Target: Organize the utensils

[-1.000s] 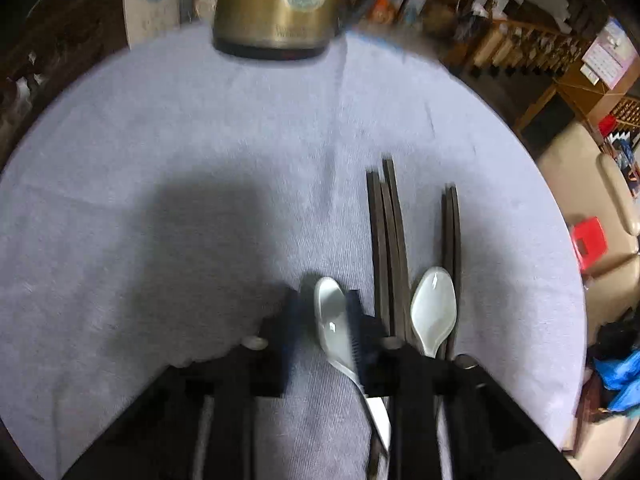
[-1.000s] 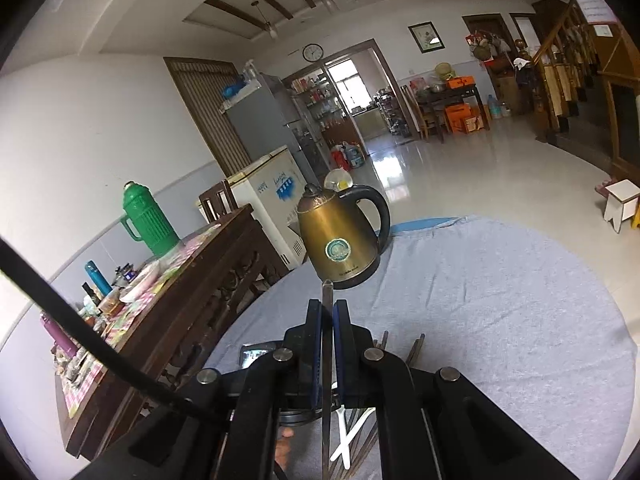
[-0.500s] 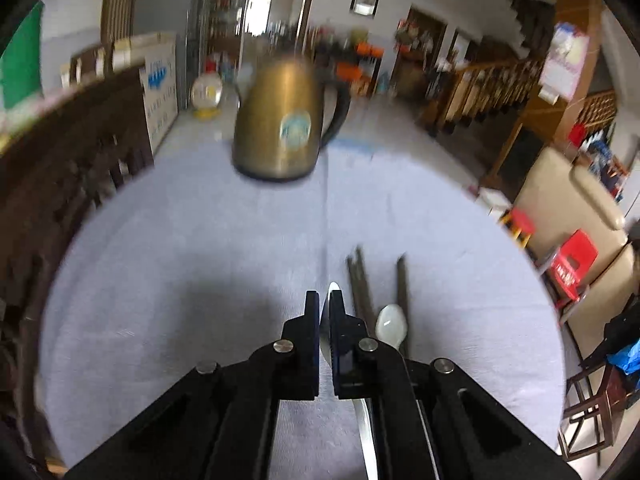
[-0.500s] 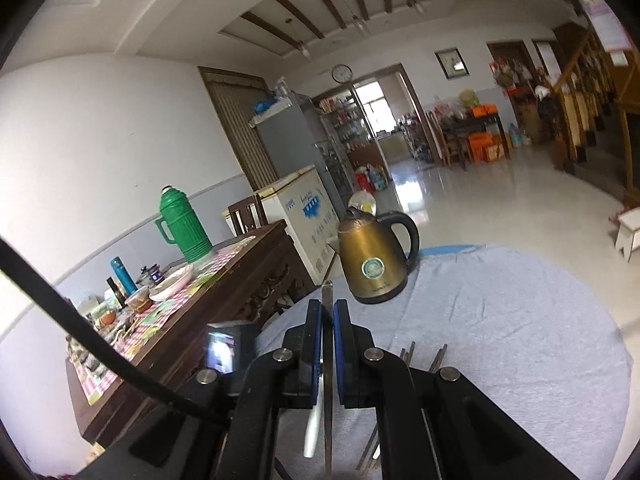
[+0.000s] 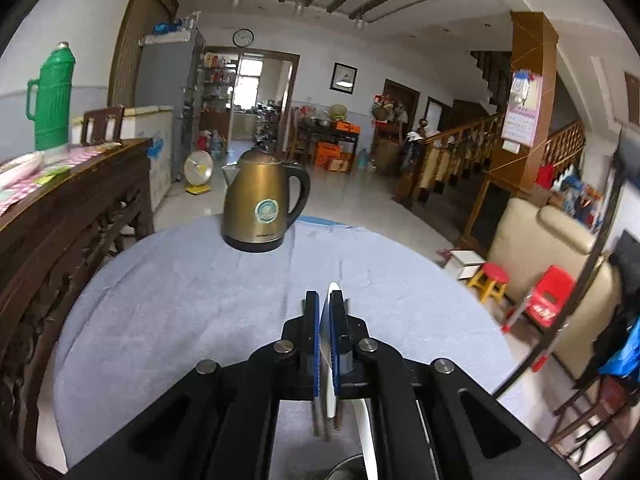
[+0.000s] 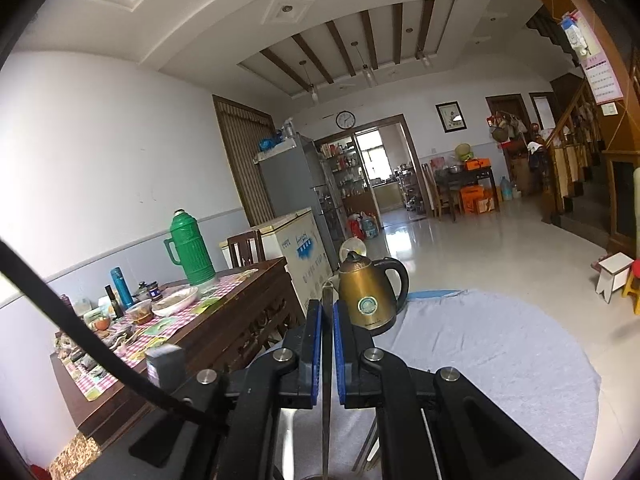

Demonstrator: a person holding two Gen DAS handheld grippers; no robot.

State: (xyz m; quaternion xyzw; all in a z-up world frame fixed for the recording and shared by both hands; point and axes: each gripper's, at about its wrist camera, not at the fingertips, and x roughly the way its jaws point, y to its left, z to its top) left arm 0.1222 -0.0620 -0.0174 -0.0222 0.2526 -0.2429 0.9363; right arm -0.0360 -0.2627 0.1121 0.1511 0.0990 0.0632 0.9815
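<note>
Fingers of your left gripper pinch a white spoon; your right gripper pinches a chopstick. Kettle at table's far edge.

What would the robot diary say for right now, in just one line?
left gripper: shut on white spoon | right gripper: shut on chopstick | both lifted above grey cloth | kettle ahead

**Round table under a grey-blue cloth**

The table is round and covered by a pale grey-blue cloth. A brass-coloured electric kettle with a black handle stands upright on the cloth near the far edge. Dark chopsticks lie on the cloth at the near side.
</note>
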